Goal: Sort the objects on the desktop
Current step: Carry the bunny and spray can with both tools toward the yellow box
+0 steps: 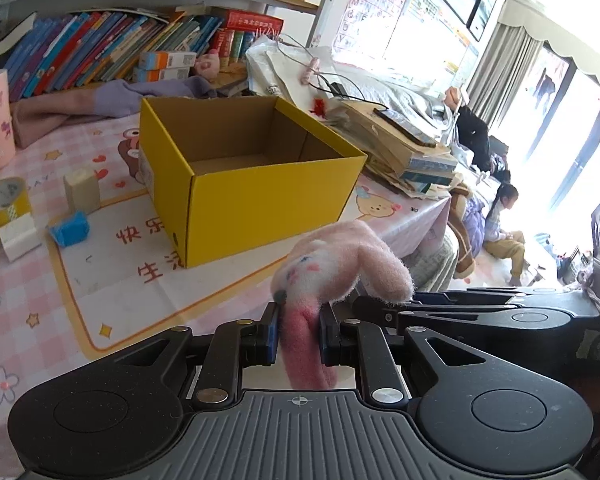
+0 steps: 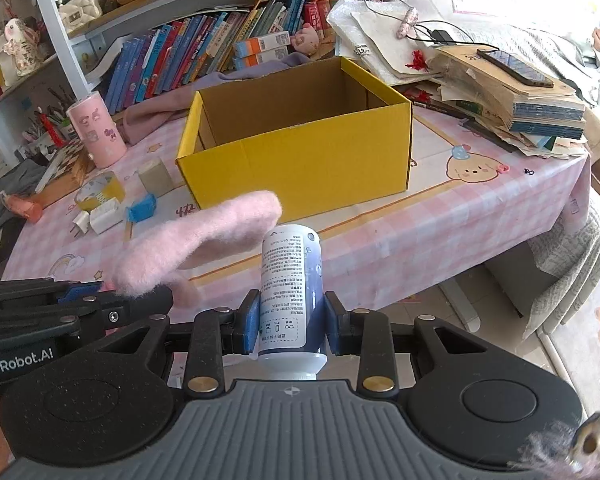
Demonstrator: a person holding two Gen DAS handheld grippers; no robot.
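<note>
My left gripper (image 1: pixel 299 334) is shut on a pink felt bunny toy (image 1: pixel 332 272), held above the near edge of the table; the toy also shows in the right wrist view (image 2: pixel 204 244). My right gripper (image 2: pixel 291 322) is shut on a white and blue bottle (image 2: pixel 290 288) with printed text, held just right of the left gripper. An open yellow cardboard box (image 1: pixel 256 196) stands on the pink tablecloth ahead of both grippers; it looks empty and also shows in the right wrist view (image 2: pixel 300 164).
Left of the box lie a beige block (image 2: pixel 156 176), a blue clip (image 2: pixel 142 208), white chargers (image 2: pixel 100 218), a yellow tape roll (image 2: pixel 98 192) and a pink cup (image 2: pixel 96 136). A pile of books with a phone (image 2: pixel 516 80) sits right of the box. Bookshelves stand behind.
</note>
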